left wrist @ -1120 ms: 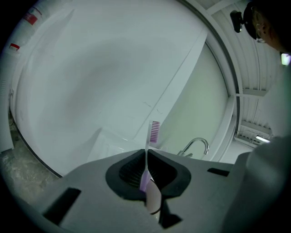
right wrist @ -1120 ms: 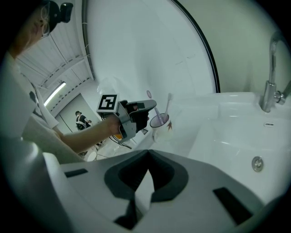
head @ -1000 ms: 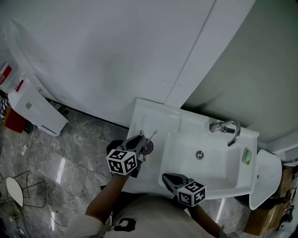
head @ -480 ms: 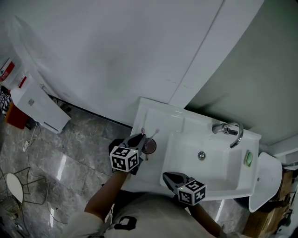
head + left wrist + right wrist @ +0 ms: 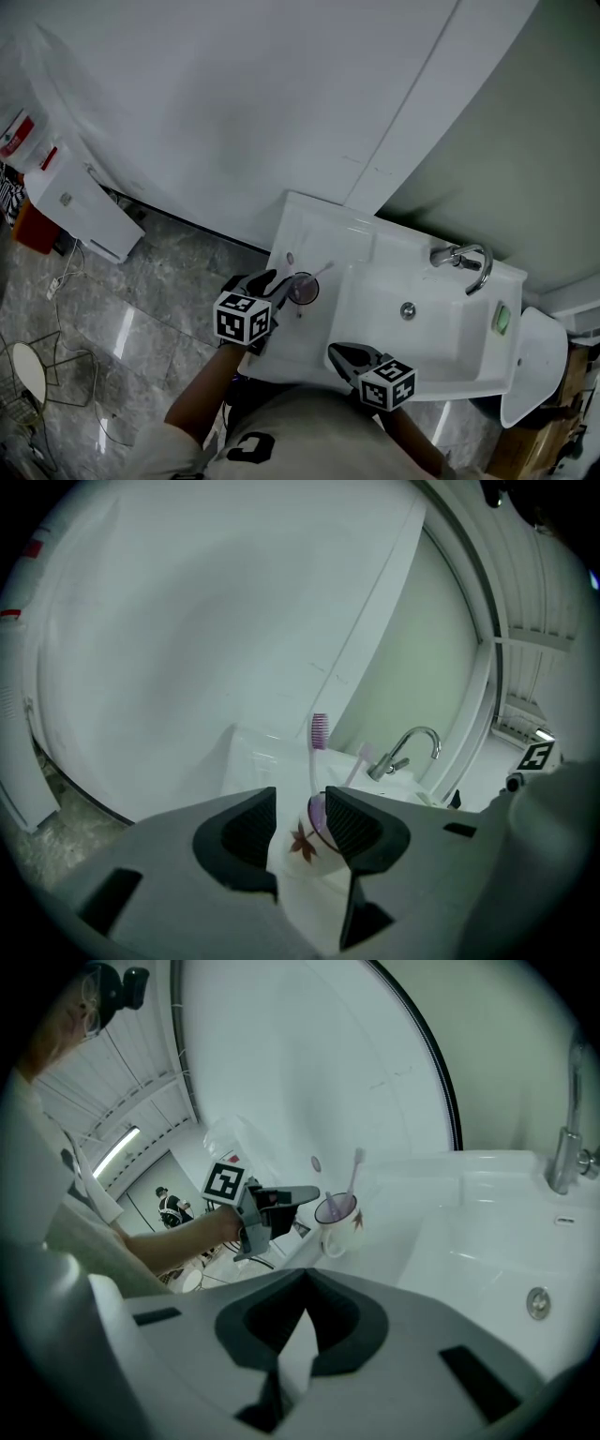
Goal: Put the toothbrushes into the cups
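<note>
A white cup (image 5: pixel 302 847) with a brown leaf print stands on the sink's left ledge (image 5: pixel 305 220); it also shows from above, cup (image 5: pixel 303 289), and from the side, cup (image 5: pixel 337 1222). Two toothbrushes stand in it: a purple-bristled toothbrush (image 5: pixel 320 731) upright and a pink toothbrush (image 5: pixel 362 759) leaning right. My left gripper (image 5: pixel 300 803) has just been opening; its jaws stand apart in front of the cup, and the purple brush's handle shows in the gap, touched by neither pad. The left gripper (image 5: pixel 267 284) sits just left of the cup. My right gripper (image 5: pixel 305 1279) is shut on nothing above the sink's front rim.
The basin (image 5: pixel 412 328) with its drain lies right of the cup, a chrome faucet (image 5: pixel 464 258) behind it and a green soap (image 5: pixel 500 317) at the far right. A white wall stands behind the sink. Grey marble floor (image 5: pixel 122 319) lies to the left.
The left gripper's jaws have opened and let go of the purple toothbrush, which now stands in the cup. That gripper has drawn back slightly to the left. The right gripper has not moved.
</note>
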The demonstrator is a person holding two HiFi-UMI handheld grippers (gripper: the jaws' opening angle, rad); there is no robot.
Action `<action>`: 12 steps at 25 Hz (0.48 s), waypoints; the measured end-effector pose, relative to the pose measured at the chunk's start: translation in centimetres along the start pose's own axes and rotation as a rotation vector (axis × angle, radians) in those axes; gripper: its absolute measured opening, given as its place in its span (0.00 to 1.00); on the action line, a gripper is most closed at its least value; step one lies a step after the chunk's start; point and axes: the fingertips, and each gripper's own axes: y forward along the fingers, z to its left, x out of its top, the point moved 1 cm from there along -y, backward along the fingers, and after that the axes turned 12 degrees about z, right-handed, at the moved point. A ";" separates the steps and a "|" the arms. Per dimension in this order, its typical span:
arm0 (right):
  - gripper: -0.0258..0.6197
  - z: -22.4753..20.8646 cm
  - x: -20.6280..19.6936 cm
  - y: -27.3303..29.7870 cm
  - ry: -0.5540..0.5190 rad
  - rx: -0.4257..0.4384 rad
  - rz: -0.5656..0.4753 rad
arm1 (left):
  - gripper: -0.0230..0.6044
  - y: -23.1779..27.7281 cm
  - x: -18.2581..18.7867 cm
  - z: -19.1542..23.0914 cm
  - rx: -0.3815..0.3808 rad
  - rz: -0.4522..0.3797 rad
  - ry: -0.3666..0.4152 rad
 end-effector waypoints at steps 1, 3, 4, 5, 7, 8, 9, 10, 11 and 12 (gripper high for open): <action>0.05 0.0 -0.1 0.0 0.005 0.001 -0.001 | 0.31 -0.9 -0.3 0.1 0.001 -0.001 -0.007; 0.05 0.1 -0.3 -0.1 0.012 0.008 0.000 | 0.31 -3.1 -0.9 0.3 0.006 -0.010 -0.023; 0.05 0.3 -0.3 -0.1 0.010 0.014 0.001 | 0.30 -4.2 -1.2 0.4 0.007 -0.017 -0.029; 0.05 0.5 -0.3 -0.1 0.004 0.019 0.002 | 0.30 -5.2 -1.4 0.3 0.006 -0.025 -0.032; 0.05 1.0 -0.3 0.0 -0.011 0.024 0.002 | 0.25 -7.0 -1.5 0.1 -0.004 -0.043 -0.018; 0.05 1.3 -0.3 0.1 -0.016 0.026 0.000 | 0.20 -7.7 -1.5 0.0 -0.010 -0.054 -0.005; 0.05 1.6 -0.2 0.2 -0.020 0.028 -0.004 | 0.14 -8.3 -1.3 -0.2 -0.018 -0.069 0.007; 0.05 1.9 -0.1 0.2 -0.022 0.032 -0.008 | 0.09 -8.8 -1.2 -0.4 -0.028 -0.086 0.012; 0.05 2.1 0.0 0.2 -0.024 0.037 -0.013 | 0.08 -9.2 -1.1 -0.5 -0.038 -0.104 0.008; 0.05 2.4 0.3 0.2 -0.025 0.044 -0.020 | 0.07 -9.5 -1.0 -0.6 -0.049 -0.118 -0.001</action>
